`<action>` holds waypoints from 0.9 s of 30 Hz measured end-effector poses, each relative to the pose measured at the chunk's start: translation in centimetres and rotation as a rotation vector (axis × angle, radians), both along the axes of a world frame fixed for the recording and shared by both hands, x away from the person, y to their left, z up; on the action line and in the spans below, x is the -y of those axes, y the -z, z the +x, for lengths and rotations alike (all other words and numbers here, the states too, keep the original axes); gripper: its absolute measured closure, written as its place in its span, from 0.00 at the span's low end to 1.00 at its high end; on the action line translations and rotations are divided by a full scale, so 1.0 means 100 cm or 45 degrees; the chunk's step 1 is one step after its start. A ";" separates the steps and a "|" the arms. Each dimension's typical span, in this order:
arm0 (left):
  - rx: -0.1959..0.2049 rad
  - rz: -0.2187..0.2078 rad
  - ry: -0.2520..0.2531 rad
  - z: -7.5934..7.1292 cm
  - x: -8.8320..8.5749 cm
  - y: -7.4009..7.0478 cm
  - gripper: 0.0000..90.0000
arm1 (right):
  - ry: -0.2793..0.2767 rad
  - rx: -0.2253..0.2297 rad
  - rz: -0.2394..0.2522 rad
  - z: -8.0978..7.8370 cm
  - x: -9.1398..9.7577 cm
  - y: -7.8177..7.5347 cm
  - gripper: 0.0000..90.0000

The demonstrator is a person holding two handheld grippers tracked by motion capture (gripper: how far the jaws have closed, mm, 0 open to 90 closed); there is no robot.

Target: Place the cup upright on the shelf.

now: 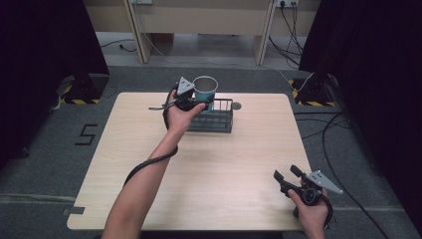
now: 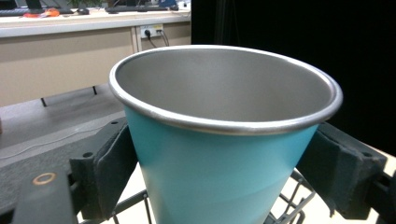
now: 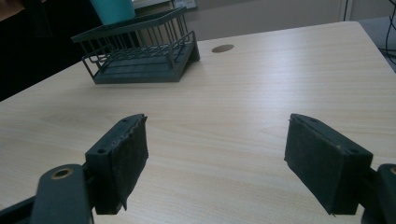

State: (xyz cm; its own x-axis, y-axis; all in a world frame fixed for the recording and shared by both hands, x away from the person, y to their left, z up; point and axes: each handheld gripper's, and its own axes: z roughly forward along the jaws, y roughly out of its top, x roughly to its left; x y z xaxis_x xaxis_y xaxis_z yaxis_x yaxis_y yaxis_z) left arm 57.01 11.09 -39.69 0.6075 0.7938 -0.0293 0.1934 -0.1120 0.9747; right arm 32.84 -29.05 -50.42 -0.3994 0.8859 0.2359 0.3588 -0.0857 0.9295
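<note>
While left gripper (image 1: 195,99) clamps cup (image 1: 204,88), right gripper (image 1: 287,175) gapes.

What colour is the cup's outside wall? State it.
Teal blue, with a bare metal rim and inside; the cup shows best in the left gripper view, clamped by the left gripper.

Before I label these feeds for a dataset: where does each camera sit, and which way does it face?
High view: above the person's side, looking forward and down on the table; both forearms, left gripper and right gripper show.
Left gripper view: rides that gripper, looking along its jaws clamped on the teal cup above the wire basket.
Right gripper view: rides the right gripper, low over the table, jaws apart, facing the basket.
All three share cup and basket.
</note>
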 end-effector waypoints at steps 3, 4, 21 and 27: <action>-0.013 -0.001 -0.009 0.003 0.000 0.002 0.17 | 0.000 0.001 0.005 0.000 -0.001 0.000 0.24; -0.016 -0.003 -0.010 0.004 0.000 0.003 0.17 | -0.002 0.004 0.002 0.000 0.000 0.000 0.24; -0.058 0.025 -0.019 0.010 0.006 0.017 0.17 | -0.012 -0.003 0.003 0.001 -0.002 0.001 0.25; -0.074 0.035 -0.024 0.011 0.009 0.022 0.16 | -0.012 -0.008 0.007 0.001 -0.002 0.001 0.25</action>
State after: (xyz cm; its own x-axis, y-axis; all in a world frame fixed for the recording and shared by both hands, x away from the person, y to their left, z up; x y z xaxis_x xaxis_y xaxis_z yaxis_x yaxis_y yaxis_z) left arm 58.15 10.22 -41.91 0.5906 0.8058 -0.0422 0.2521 -0.1345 0.9583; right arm 32.91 -28.82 -50.52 -0.4063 0.8808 0.2431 0.3654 -0.0872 0.9268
